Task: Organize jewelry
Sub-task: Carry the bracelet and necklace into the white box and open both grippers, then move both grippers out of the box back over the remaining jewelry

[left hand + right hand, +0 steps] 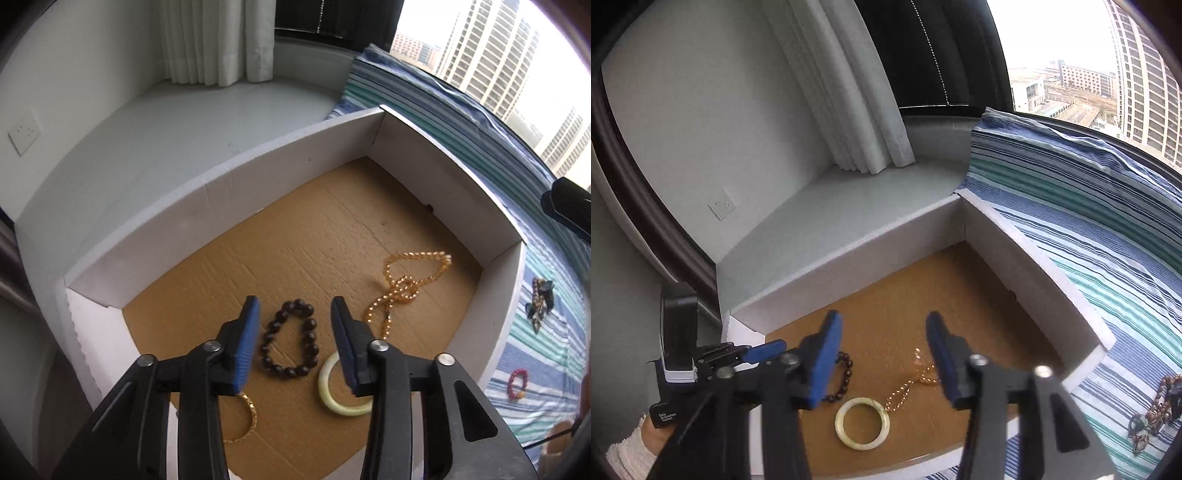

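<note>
- Both tongs, left tongs (293, 325) and right tongs (884, 354), hang spread and empty over the box (280, 162).
- Risk: the tangled gold chain (402, 284) may snag or drag the jade bangle (863, 423) beside it.

Looking down and forward along each claw from close above the white box (221, 192), left view over its near-left part, right view from farther back, both sharing the pale green bangle (345, 400) (862, 422), gold chain (402, 284) and window beyond.
</note>
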Tool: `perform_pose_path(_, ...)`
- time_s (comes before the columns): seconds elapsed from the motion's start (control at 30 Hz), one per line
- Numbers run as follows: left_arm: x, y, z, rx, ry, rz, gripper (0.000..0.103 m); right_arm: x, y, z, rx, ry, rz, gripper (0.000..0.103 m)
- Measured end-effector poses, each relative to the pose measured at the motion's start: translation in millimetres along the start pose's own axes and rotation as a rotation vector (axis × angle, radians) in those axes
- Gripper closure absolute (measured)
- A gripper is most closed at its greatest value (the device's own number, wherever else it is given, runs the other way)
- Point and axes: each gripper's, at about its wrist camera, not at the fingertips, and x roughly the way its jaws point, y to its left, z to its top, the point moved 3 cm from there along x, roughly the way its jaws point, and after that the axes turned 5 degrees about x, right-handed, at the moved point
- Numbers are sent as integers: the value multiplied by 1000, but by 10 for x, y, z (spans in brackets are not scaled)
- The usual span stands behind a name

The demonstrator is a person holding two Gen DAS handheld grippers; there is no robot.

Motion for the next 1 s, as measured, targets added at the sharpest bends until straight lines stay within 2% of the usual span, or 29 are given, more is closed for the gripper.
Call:
perform_pose_path(0.1,-123,-31,-32,0,-24,-8,47,-141,13,-16,-4,-15,11,46)
perform_pose_path(0.13,-184,-61,-52,3,-34,-14,40,-203,13,-45,-8,-20,5,44)
perform_pose_path(0.27,-454,-323,-166,63,-98,-26,26,-481,-36,-311,-17,-51,-68,25)
perform_pose_path(0.37,-616,-616,-300,106,-130,-64,19,-660,-160,-634,-2,-74,-123,23)
perform_pose_path(0.67,-708,-1716,-867,285,-97,-274,16,-1136,-813,-1706,101,-68,-312,23)
perform_pose_path(0.8,-531,-2173,-1201,387,-34,-316,16,-1482,-1153,-2214,171,-110,-442,23)
perform_pose_path(1.0,-275,-2637,-1617,487,40,-342,16,-1802,-1699,-2911,317,-65,-601,23)
